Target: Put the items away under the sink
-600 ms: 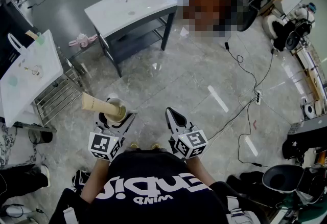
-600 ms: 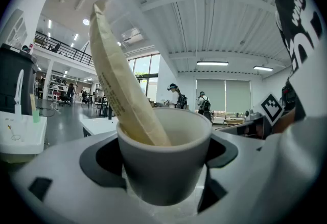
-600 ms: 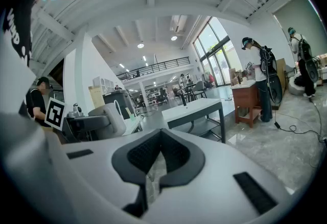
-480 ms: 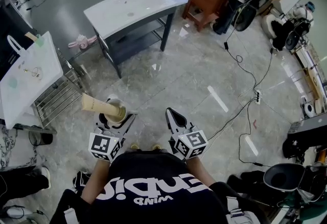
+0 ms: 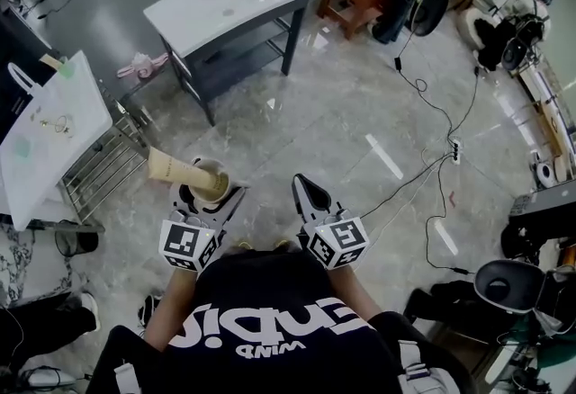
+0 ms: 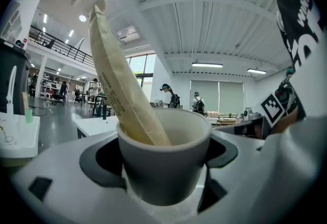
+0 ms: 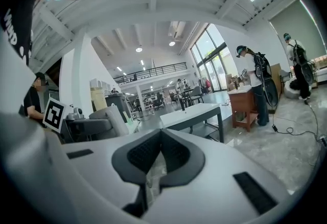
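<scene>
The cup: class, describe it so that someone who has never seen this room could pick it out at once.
Start from the white sink stand ahead and come back towards the person in the black shirt. The left hand-held gripper is clamped round a white cup. Only this cup has a beige tube leaning out of it; the right hand-held gripper beside it is shut and empty.

Left gripper (image 5: 212,189) is being held forward and low in front of the torso. Its jaws are being pressed against the two sides of a cup (image 6: 163,151). Right gripper (image 5: 301,184) is being held beside it, a little apart, with jaws being held together and nothing between them. Both are being pointed away from the body, with left cube (image 5: 186,244) and right cube (image 5: 337,242) turned upward. Left forearm (image 5: 162,316) and right forearm (image 5: 349,291), both bare, are being stretched forward.
</scene>
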